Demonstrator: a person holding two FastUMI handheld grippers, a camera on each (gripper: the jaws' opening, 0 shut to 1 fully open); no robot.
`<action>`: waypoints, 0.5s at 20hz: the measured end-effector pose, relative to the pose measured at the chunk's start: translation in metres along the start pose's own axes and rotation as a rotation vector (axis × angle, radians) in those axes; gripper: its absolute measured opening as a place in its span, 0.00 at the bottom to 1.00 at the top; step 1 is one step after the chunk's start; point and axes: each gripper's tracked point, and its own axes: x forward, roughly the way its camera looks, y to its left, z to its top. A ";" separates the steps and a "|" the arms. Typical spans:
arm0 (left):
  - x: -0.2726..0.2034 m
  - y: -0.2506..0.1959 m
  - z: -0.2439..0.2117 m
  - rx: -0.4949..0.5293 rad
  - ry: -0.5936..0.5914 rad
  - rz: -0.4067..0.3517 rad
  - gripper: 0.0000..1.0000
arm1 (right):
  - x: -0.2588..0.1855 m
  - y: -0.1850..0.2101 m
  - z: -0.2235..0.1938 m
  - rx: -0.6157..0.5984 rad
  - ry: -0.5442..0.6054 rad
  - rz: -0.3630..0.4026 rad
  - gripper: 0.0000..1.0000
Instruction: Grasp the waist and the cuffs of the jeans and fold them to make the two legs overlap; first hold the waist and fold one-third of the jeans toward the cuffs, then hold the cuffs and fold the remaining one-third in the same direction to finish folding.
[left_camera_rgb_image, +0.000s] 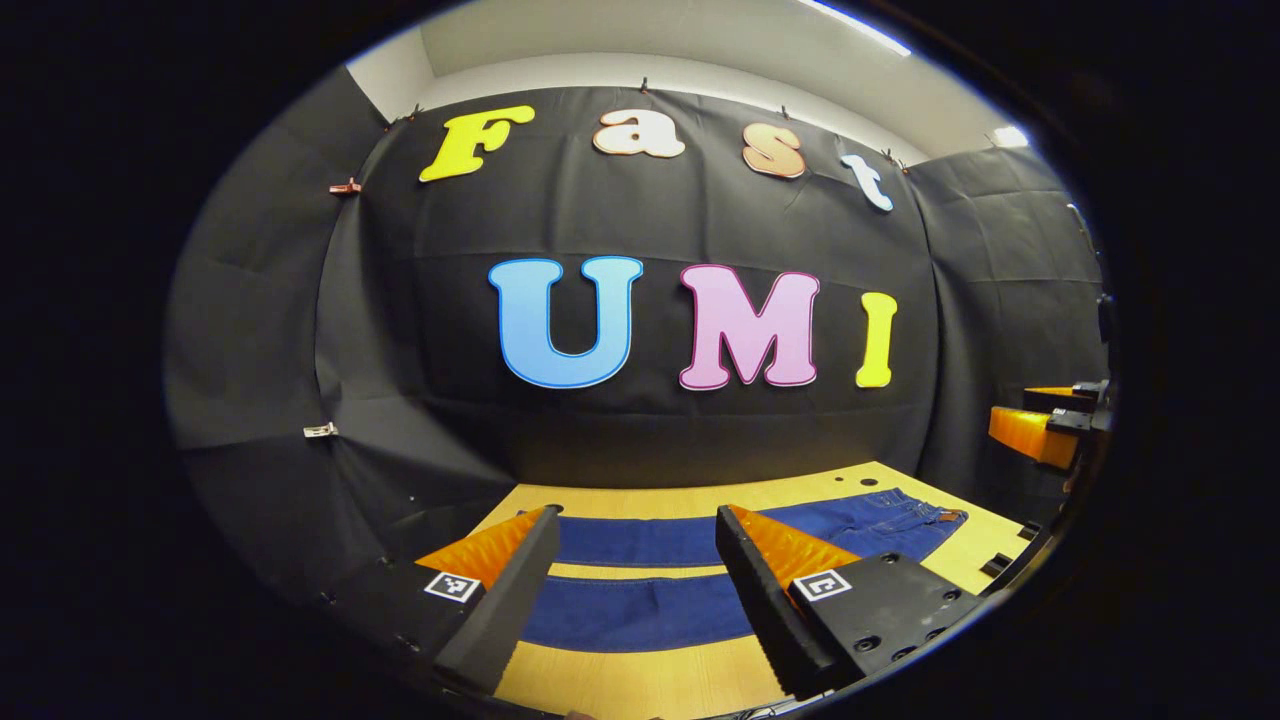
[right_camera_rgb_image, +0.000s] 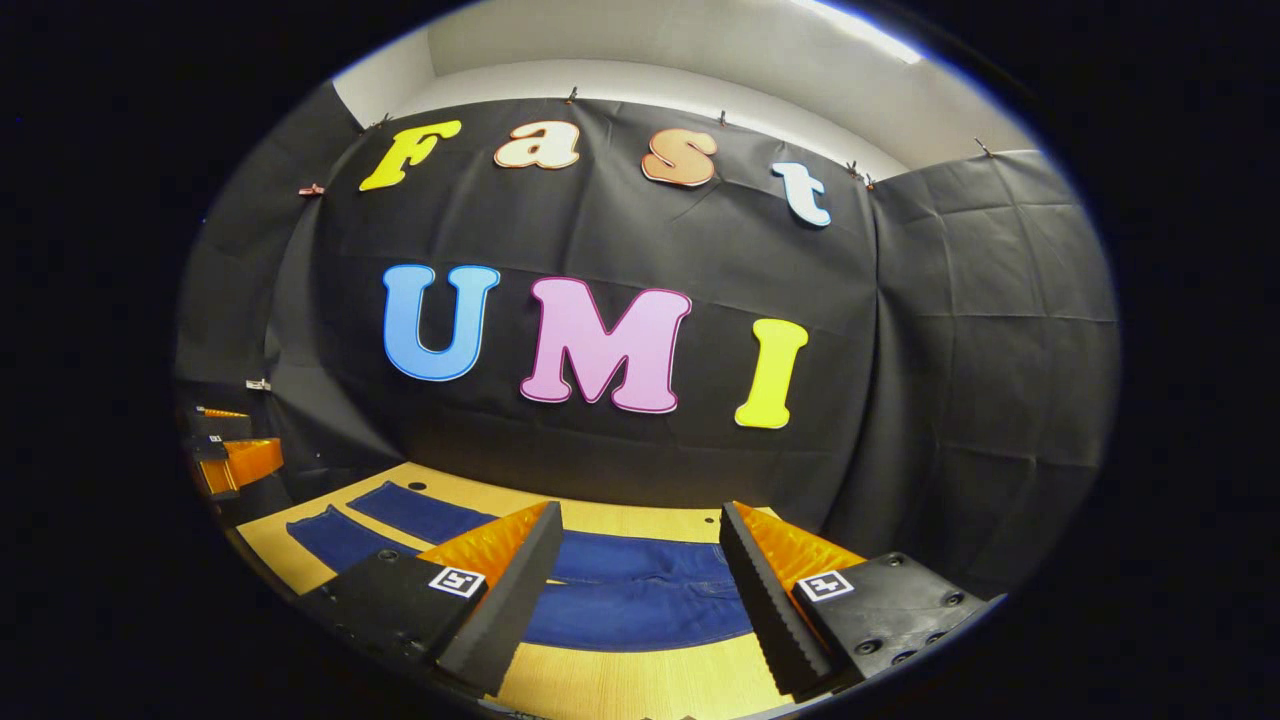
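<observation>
the jeans are partly hidden behind the left gripper's fingers, their cuffs cut off at the left. in the right gripper view the waist end of the jeans lies behind the right gripper's fingers.

At the bottom of the left gripper view, the left gripper shows two wedge-shaped fingers with ridged, sawtooth inner faces, set on black blocks that each carry a small square black-and-white marker and round screw holes. The right gripper, at the bottom of the right gripper view, has the same build.
</observation>
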 end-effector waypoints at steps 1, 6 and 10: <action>0.002 0.000 -0.001 -0.001 0.002 -0.004 0.98 | 0.001 0.000 -0.002 -0.001 0.005 0.000 0.97; 0.009 0.006 -0.002 -0.003 0.009 -0.005 0.98 | 0.003 0.007 -0.002 -0.012 0.007 0.001 0.97; 0.018 0.020 -0.008 0.039 0.005 -0.022 0.98 | 0.006 0.013 -0.005 -0.021 0.013 0.007 0.97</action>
